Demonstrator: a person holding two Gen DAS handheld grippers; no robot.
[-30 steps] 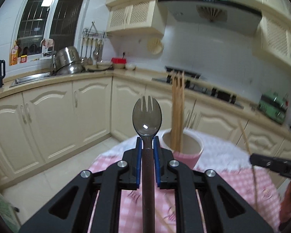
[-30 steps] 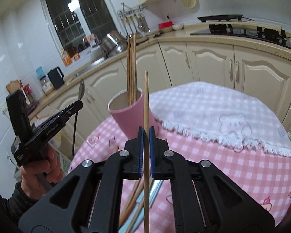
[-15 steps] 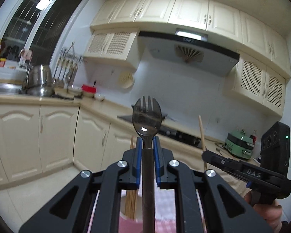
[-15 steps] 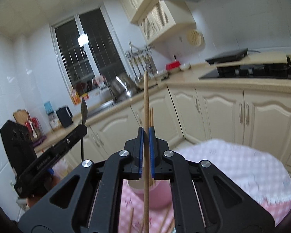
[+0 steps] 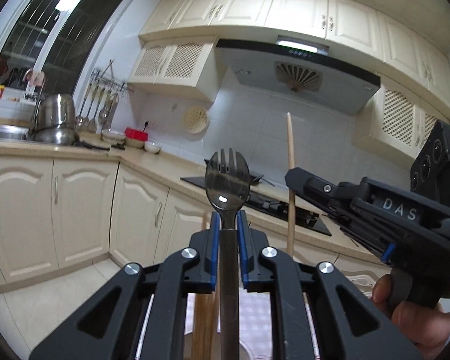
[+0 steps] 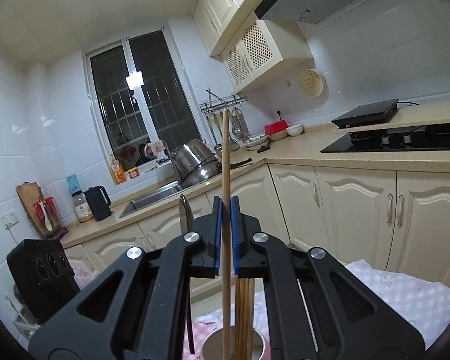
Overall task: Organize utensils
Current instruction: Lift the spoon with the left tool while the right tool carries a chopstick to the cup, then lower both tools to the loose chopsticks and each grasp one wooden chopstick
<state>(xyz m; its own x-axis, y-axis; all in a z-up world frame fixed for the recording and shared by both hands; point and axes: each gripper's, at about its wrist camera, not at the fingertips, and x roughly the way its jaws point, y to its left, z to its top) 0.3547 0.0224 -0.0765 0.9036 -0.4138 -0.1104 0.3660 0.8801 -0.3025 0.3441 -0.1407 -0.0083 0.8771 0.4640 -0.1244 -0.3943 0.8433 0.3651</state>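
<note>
My left gripper (image 5: pixel 226 219) is shut on a dark spork (image 5: pixel 226 177), held upright with its tines up. My right gripper (image 6: pixel 225 207) is shut on a single wooden chopstick (image 6: pixel 225 162), also upright; it shows in the left wrist view (image 5: pixel 291 180) too, held by the right gripper (image 5: pixel 297 177). Below the right gripper stands a pink cup (image 6: pixel 262 346) with several wooden chopsticks (image 6: pixel 244 309) in it, and the held chopstick's lower end reaches down to its mouth. The spork's edge (image 6: pixel 184 213) shows just left of the right fingers. Chopsticks (image 5: pixel 205 315) also show under the left gripper.
The cup stands on a table with a pink checked cloth (image 6: pixel 205 325) and a white cloth (image 6: pixel 405 288). Cream kitchen cabinets (image 5: pixel 84 210) run behind, with a sink and steel pots (image 6: pixel 195 162) and a black hob (image 6: pixel 399 142).
Both grippers have lifted and tilted upward with their utensils, so the table has dropped almost out of view. They have also come closer together above the cup.
</note>
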